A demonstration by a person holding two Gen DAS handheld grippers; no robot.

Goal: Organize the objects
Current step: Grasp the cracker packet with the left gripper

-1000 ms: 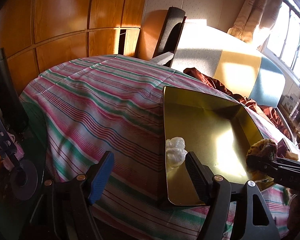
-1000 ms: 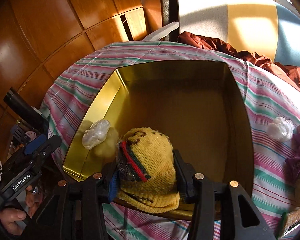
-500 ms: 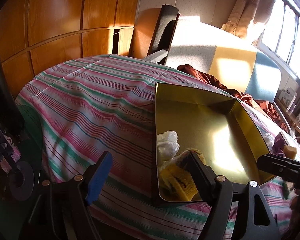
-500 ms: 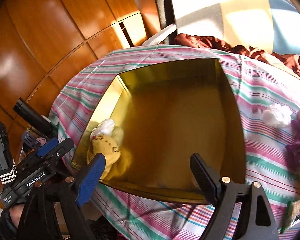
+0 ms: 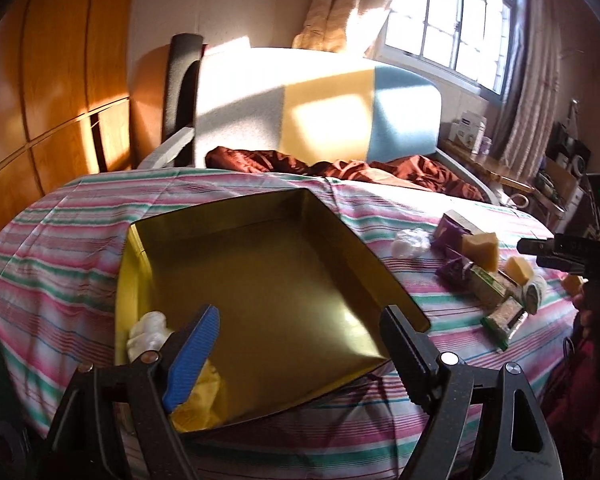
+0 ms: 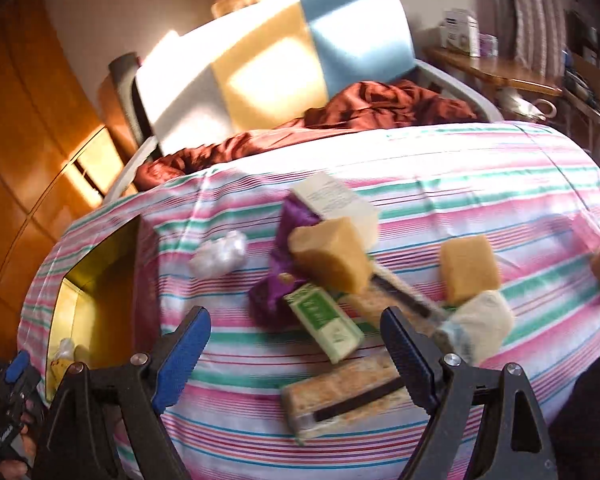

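A gold tin box [image 5: 260, 280] lies open on the striped cloth; its left corner holds a white plastic wad [image 5: 148, 332] and the yellow knit hat [image 5: 200, 400]. My left gripper [image 5: 300, 352] is open and empty over the box's near edge. My right gripper [image 6: 296, 356] is open and empty above a pile on the cloth: a green box [image 6: 324, 320], a cracker pack [image 6: 340, 396], yellow sponges [image 6: 332, 260], a purple wrapper [image 6: 276, 280], a white roll [image 6: 480, 320] and a plastic wad [image 6: 220, 254]. The box edge also shows in the right wrist view [image 6: 92, 292].
The pile also shows right of the box in the left wrist view [image 5: 480, 272]. A brown blanket [image 6: 360, 108] and a foam headboard [image 5: 316, 108] lie behind. A wooden wardrobe [image 5: 40, 100] stands left, a window [image 5: 452, 16] and shelves right.
My right gripper opened, dropped the yellow hat into the box's left corner, then swung right over the pile. My left gripper turned right toward the box.
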